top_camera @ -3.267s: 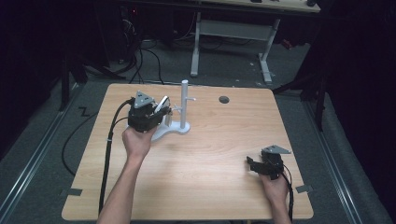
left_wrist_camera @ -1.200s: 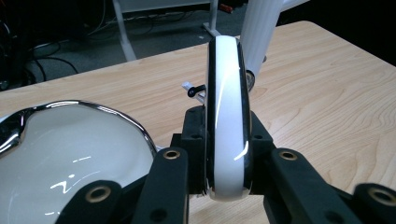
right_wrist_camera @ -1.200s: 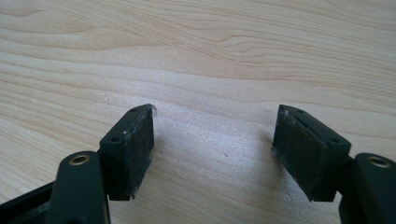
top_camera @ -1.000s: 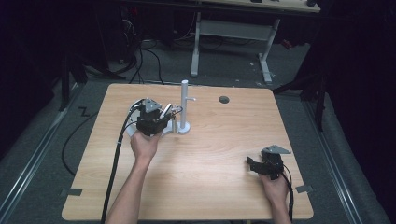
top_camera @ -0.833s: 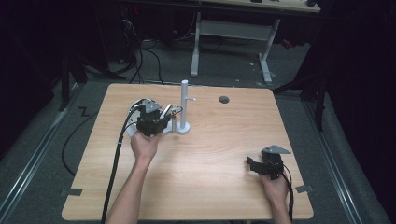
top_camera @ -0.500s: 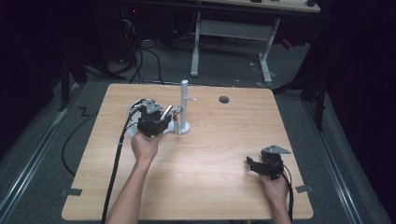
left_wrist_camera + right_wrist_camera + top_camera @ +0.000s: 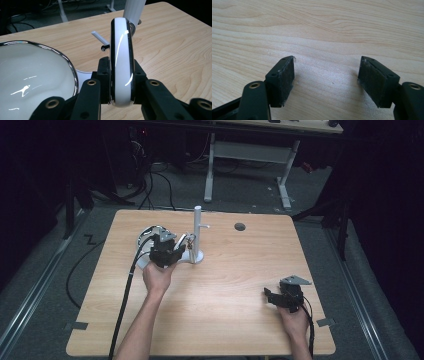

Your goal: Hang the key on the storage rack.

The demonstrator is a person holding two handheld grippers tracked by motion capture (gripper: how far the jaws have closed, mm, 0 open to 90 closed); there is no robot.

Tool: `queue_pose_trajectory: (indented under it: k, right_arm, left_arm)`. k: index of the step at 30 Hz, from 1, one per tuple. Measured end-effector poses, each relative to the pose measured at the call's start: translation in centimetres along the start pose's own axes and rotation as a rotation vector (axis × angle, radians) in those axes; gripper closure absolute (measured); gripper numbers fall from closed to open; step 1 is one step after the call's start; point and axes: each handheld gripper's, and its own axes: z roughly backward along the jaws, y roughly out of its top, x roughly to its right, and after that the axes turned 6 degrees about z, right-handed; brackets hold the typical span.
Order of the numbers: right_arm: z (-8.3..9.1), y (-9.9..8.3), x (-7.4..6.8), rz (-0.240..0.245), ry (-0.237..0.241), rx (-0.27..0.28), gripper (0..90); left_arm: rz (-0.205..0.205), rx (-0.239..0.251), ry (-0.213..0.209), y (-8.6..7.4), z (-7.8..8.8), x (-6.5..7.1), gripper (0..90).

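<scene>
The left gripper [image 7: 172,251] has its jaws pinching the handle [image 7: 121,67] of a white cup [image 7: 32,82]. In the left gripper view the handle stands upright between the two pads, and the cup's chrome-edged rim curves off to the left, with a stretch of white below it that may be the cup's side or the rack's foot. The cup sits near the middle of the counter [image 7: 225,300], just beside a white rack [image 7: 197,235], an upright post with small pegs. One peg [image 7: 100,38] and a dark screw tip point toward the camera just behind the handle, so the loop is close to the peg; whether it has passed over it cannot be told.

The right gripper [image 7: 280,297] rests low at the near right of the counter, jaws spread with nothing between them, well apart from the rack.

The step in hand looks like hanging the cup on the rack by its handle, at the stage of lining up the loop with a peg. The next move likely calls for a small, steady shift toward the post, so that the peg threads the handle, and then a slow release. A skewed approach could knock the light rack, and the idle right gripper could brace its base.
</scene>
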Motion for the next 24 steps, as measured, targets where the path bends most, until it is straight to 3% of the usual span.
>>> queue_pose_trajectory:
  k: [24]
  right_arm:
    - [0.0, 0.0, 0.0, -0.001, 0.0, 0.0, 29.3]
  left_arm:
    - [0.039, -0.043, -0.016, -0.5, -1.3, 0.0, 73.3]
